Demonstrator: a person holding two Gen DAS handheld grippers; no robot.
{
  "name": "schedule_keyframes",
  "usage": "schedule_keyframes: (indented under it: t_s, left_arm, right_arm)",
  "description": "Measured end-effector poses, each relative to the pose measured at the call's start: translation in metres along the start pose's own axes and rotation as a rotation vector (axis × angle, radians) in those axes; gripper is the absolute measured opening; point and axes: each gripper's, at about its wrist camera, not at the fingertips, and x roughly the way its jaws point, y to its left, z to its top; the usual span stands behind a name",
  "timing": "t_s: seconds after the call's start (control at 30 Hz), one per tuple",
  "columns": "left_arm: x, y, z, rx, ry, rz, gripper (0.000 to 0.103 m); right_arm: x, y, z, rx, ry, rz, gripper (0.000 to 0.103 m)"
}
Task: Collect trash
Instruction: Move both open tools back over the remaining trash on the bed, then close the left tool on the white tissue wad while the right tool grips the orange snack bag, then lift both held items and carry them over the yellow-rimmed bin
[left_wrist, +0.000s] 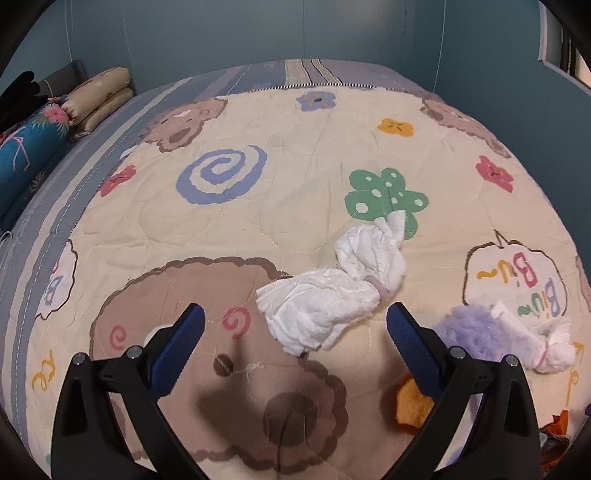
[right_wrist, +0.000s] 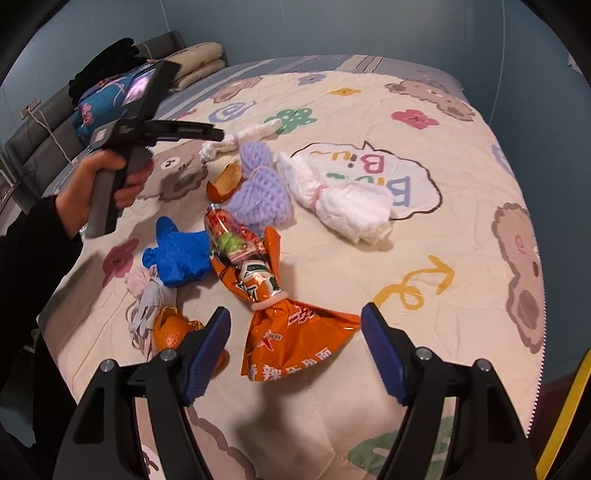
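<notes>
- The left gripper (left_wrist: 295, 321) is held spread wide and empty, just short of a crumpled white paper wad twisted at its middle (left_wrist: 332, 291), lying on the quilted cartoon-print bedspread (left_wrist: 295, 147).
- The right gripper (right_wrist: 295, 332) is likewise released, flanking a crinkled orange foil snack wrapper (right_wrist: 291, 339), beside a blue rubbery glove (right_wrist: 181, 254).

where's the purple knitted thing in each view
Left wrist view: purple knitted thing sits at lower right, just beyond the left gripper's right finger.
Right wrist view: it lies upper centre, among the trash.
Shared landmark: the "Biu Biu" speech bubble printed on the quilt.
</notes>
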Motion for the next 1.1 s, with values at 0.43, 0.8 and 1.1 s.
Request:
schedule_keyframes:
  t_s: [0.43, 0.8, 1.1]
  left_arm:
    - [0.040, -0.024, -0.001, 0.084, 0.063, -0.108, 0.053]
    - [0.030, -0.038, -0.012, 0.111, 0.063, -0.131, 0.020]
    - [-0.004, -0.024, -0.010, 0.053, 0.022, -0.133, 0.017]
  right_arm:
    - [0.025, -0.002, 0.001, -0.026, 0.060, 0.043, 0.046]
    - [0.020, 0.006, -0.002, -0.052, 0.065, 0.048, 0.023]
    - [-0.011, -0.001, -0.003, 0.015, 0.016, 0.032, 0.020]
